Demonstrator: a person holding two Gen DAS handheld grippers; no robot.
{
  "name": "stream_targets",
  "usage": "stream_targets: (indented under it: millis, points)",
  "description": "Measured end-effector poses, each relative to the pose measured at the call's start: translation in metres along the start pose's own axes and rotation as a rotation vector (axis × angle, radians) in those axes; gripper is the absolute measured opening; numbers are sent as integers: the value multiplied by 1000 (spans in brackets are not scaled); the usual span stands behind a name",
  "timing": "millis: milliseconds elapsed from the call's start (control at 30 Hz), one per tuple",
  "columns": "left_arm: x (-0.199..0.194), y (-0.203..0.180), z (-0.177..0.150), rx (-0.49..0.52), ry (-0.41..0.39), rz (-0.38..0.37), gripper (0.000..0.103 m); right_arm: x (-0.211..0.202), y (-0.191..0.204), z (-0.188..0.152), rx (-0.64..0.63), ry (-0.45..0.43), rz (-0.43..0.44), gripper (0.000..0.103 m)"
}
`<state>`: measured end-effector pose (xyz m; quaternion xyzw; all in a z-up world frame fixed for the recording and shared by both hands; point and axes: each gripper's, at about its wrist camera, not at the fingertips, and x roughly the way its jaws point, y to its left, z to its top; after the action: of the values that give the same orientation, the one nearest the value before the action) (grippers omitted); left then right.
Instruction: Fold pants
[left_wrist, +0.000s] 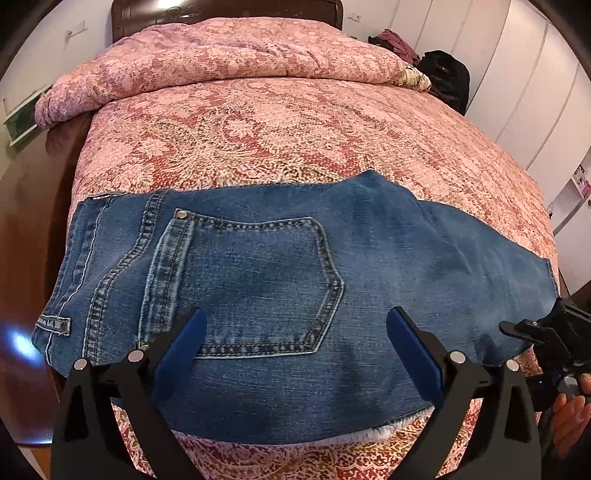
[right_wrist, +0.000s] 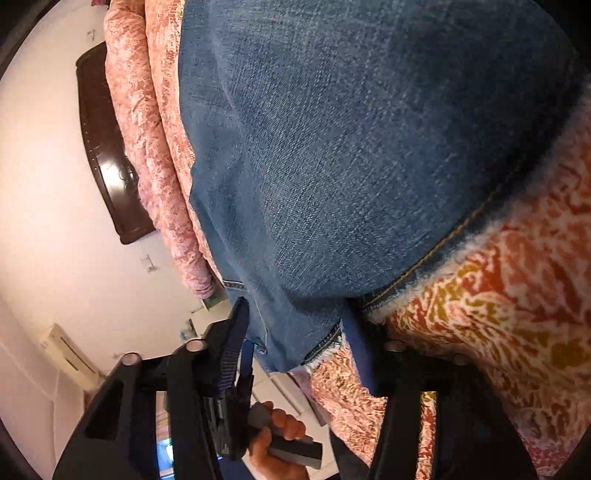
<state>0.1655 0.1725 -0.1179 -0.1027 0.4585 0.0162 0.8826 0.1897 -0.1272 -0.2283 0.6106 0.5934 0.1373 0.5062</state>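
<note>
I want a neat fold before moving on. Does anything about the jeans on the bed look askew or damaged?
The blue denim jeans lie flat, back pocket up, on the pink floral bedspread. Their near hem is frayed with white threads, which looks like worn denim rather than new damage. Otherwise nothing stands out.

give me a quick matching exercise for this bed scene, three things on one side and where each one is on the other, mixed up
Things:
1. jeans
2. rolled quilt
3. black bag

Places:
A. bunched along the headboard end of the bed
B. at the far right edge of the bed, beside the white cupboards
C. spread flat across the near end of the bed, back pocket facing up

Pairs: 1-C, 2-A, 3-B
</note>
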Motion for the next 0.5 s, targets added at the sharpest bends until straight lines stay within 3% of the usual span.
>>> stream_targets:
  millis: [33, 133, 333, 500]
  points:
    - [1, -2, 1, 7, 1, -1, 98, 0, 0, 0, -18, 1, -13, 16]
    - [7, -11, 0, 52, 31, -26, 98, 0, 2, -2, -72, -6, -20, 6]
    - [16, -44, -21, 257, 104, -63, 98, -16, 10, -6, -179, 28, -45, 4]
    - [23, -43, -33, 318, 115, -2, 98, -8, -18, 13, -74, 76, -61, 5]
